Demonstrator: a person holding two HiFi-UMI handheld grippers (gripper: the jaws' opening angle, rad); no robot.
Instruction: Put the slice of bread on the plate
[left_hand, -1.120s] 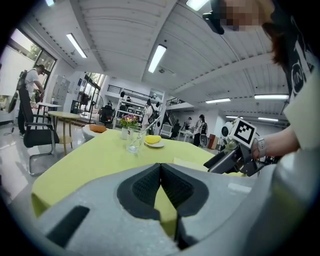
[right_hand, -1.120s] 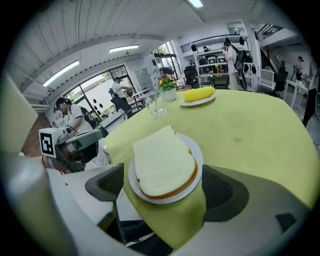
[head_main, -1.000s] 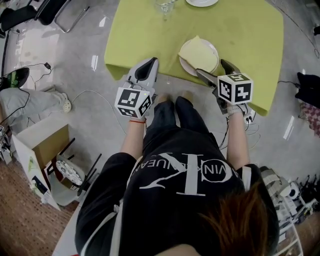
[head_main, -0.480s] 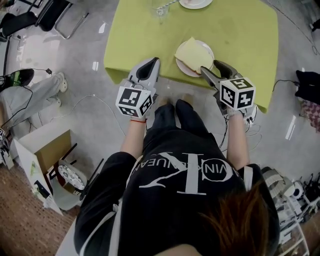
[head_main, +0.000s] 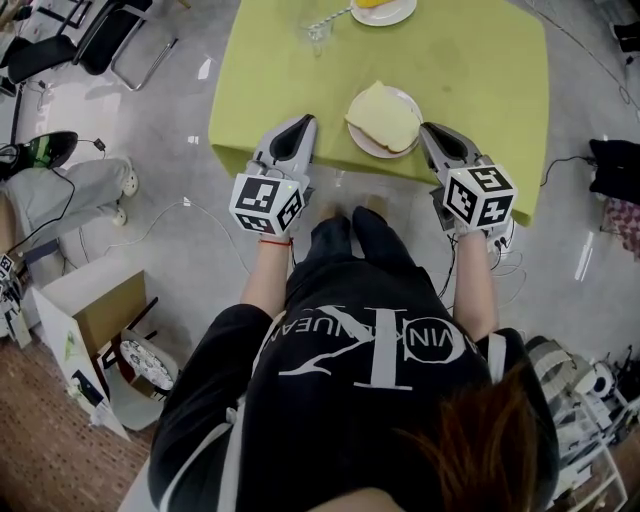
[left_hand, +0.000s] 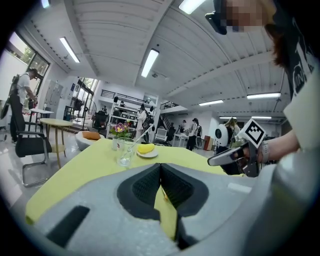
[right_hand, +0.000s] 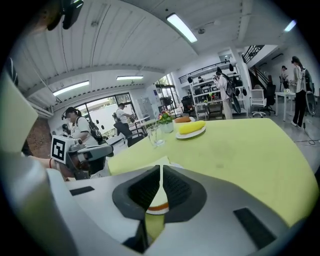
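Bread (head_main: 383, 113) on plate (head_main: 385, 155), desk (head_main: 480, 80). We log right tongs (head_main: 428, 128), wide earlier, now closed, empty; left tongs (head_main: 305, 120) closed. Shirt (head_main: 300, 420) print partly legible: "VIN".

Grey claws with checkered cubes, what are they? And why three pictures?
They are grippers, like big tongs; a person holds one in each hand. The cubes belong to them. The head view is from a camera on the person's head, looking down. The other two come from cameras riding on the left gripper and the right gripper. On the yellow-green table a slice of bread lies on a white plate; farther off stands a glass. Both grippers are shut and hold nothing.
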